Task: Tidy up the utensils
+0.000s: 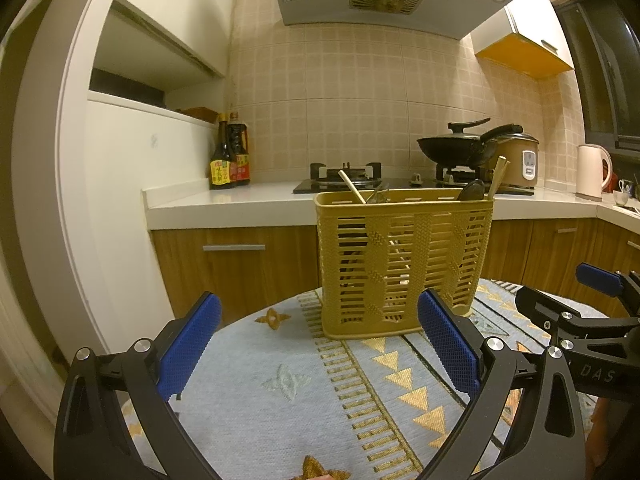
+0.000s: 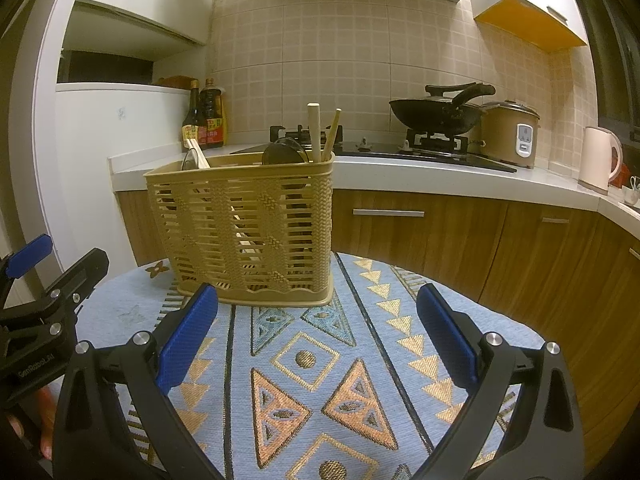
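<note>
A tan slotted utensil basket [image 1: 404, 264] stands upright on the patterned cloth at the table's far side; it also shows in the right wrist view [image 2: 244, 232]. Wooden chopsticks [image 2: 322, 136], a dark ladle [image 2: 284, 152] and other utensils stick out of its top. My left gripper [image 1: 318, 344] is open and empty, a short way in front of the basket. My right gripper [image 2: 316, 336] is open and empty, in front of the basket's right end. Each gripper shows at the edge of the other's view.
The table has a blue patterned cloth [image 2: 320, 380]. Behind it runs a kitchen counter [image 1: 224, 204] with sauce bottles [image 1: 230, 156], a gas hob with a black wok [image 1: 460, 148], a rice cooker [image 1: 520, 160] and a kettle [image 1: 592, 172].
</note>
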A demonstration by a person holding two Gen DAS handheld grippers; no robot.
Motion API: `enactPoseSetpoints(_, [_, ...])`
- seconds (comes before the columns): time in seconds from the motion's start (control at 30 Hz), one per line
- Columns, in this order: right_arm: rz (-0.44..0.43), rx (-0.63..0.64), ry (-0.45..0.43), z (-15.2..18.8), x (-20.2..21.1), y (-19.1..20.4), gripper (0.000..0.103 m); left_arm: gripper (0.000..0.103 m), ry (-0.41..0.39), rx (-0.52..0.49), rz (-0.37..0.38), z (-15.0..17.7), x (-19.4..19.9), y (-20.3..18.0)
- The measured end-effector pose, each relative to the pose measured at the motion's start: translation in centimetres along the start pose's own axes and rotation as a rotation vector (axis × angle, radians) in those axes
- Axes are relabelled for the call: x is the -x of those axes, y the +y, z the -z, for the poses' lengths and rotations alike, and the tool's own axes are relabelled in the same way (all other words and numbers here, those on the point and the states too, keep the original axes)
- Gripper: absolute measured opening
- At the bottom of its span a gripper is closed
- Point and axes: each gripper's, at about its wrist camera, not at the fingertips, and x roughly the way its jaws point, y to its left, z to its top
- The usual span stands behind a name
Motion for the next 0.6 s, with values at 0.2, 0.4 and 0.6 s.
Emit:
enactPoseSetpoints(0.2, [0.000, -0.006, 0.000, -0.01, -0.13, -0.20, 0.095, 0.095, 0.005, 0.001, -0.005, -0.01, -0.03, 0.04])
enactPoseSetpoints(0.4, [0.002, -0.005, -0.003, 0.00, -0.07, -0.19, 0.095, 0.095, 0.007, -0.004, -0.007, -0.05, -0.25, 0.02])
enactPoseSetpoints(0.6, [0.002, -0.005, 0.001, -0.01, -0.08, -0.19, 0.095, 0.096, -0.002, -0.002, -0.034, -0.10, -0.29, 0.31])
